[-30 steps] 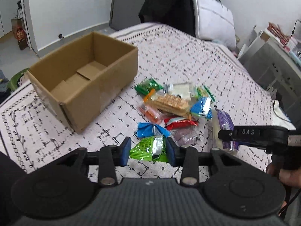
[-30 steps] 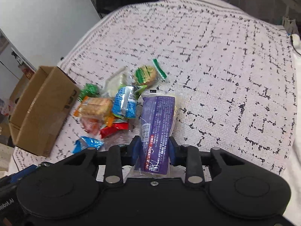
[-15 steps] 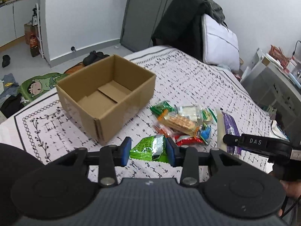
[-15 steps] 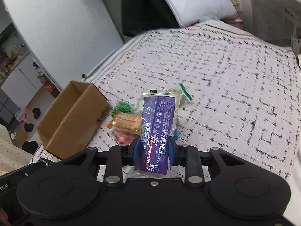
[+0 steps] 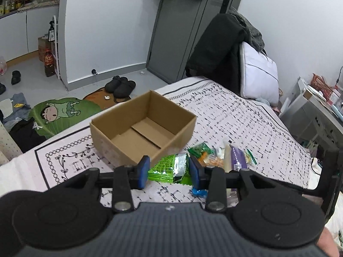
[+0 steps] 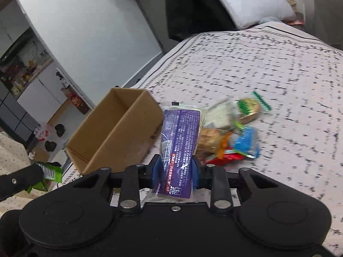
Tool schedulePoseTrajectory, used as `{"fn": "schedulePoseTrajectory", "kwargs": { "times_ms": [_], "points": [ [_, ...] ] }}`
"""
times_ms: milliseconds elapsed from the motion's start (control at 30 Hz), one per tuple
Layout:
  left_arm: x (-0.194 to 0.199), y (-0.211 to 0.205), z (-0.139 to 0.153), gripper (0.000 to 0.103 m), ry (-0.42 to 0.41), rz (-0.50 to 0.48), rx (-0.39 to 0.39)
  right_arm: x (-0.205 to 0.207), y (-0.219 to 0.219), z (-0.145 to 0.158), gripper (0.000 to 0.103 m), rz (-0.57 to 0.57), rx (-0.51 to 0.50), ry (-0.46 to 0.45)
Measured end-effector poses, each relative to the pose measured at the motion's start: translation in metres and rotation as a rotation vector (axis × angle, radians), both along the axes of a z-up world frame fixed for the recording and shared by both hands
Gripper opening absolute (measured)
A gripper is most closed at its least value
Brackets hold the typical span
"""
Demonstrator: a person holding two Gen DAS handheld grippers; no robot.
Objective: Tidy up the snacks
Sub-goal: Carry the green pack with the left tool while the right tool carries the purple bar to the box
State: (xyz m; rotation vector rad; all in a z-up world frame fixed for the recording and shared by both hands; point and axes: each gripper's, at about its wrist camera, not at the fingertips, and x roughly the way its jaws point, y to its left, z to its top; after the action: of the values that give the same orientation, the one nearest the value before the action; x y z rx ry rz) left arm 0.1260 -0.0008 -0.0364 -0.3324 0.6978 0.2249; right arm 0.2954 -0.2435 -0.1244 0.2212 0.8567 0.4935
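Observation:
My left gripper [image 5: 169, 171] is shut on a green snack packet [image 5: 170, 168] and holds it above the bed, near the front wall of an open, empty cardboard box [image 5: 141, 128]. My right gripper [image 6: 174, 171] is shut on a long purple snack packet [image 6: 179, 147], lifted above the bed right of the box [image 6: 115, 128]. A pile of loose snacks [image 6: 231, 137] lies on the bedspread right of the box; in the left wrist view the pile [image 5: 211, 156] is partly hidden behind my fingers. The green packet also shows at the left edge of the right wrist view [image 6: 50, 171].
The patterned bedspread [image 6: 278, 68] stretches beyond the pile. A white pillow [image 5: 257, 75] and dark coat [image 5: 216, 49] stand at the bed's head. The floor left of the bed holds slippers [image 5: 120, 85] and a green mat [image 5: 62, 113]. A desk [image 5: 317, 111] stands at right.
Both grippers have risen and tilted up with their packets still held. The box now sits closer to centre in the left wrist view, and more of the room shows.

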Motion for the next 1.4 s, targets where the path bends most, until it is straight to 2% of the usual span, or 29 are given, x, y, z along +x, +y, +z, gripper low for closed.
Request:
{"fn": "schedulePoseTrajectory", "kwargs": {
  "times_ms": [400,900,1400],
  "points": [
    [0.004,0.045,0.001,0.039,-0.027,0.042,-0.042,-0.012,0.038,0.03,0.029,0.099,0.011,-0.105],
    [0.039,0.094,-0.011,0.039,-0.03,0.054,-0.078,-0.003,0.074,0.026,0.029,0.116,0.001,-0.11],
    [0.083,0.114,-0.039,0.039,0.031,0.029,-0.109,0.019,0.09,0.025,0.029,0.089,0.026,-0.077]
  ]
}}
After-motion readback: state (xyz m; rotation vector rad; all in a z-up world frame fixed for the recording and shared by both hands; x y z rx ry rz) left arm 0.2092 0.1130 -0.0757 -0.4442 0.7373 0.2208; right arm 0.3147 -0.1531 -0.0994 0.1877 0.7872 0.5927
